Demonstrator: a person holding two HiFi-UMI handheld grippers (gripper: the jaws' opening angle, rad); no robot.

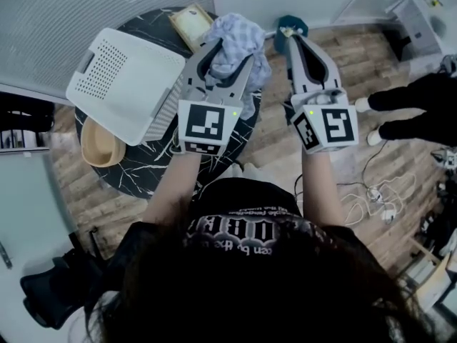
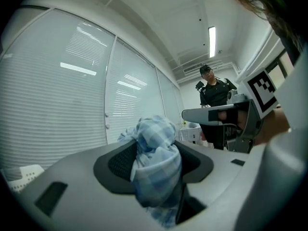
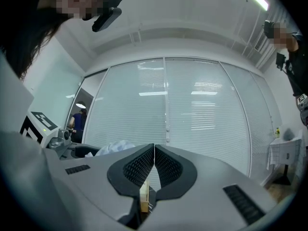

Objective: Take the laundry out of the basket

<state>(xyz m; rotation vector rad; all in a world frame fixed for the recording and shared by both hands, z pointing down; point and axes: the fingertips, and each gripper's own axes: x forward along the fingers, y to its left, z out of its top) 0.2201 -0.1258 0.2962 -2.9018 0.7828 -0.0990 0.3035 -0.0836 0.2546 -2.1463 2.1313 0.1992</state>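
My left gripper (image 1: 234,50) is shut on a bunched blue-and-white checked cloth (image 1: 241,33), held up above the round black marble table (image 1: 143,171). In the left gripper view the cloth (image 2: 154,143) fills the gap between the pads of that gripper (image 2: 156,166) and hangs below them. The white perforated laundry basket (image 1: 125,84) lies tipped on the table to the left of that gripper. My right gripper (image 1: 293,34) is to the right, off the table's edge. Its pads meet in the right gripper view (image 3: 154,165), with no laundry between them. A small tan piece shows low behind the pads.
A tan bowl (image 1: 100,147) sits at the table's left edge below the basket. A wooden tray (image 1: 190,20) lies at the table's far side. A teal object (image 1: 291,23) stands on the wooden floor beyond my right gripper. A person in black (image 1: 418,109) stands at right, near cables (image 1: 371,199).
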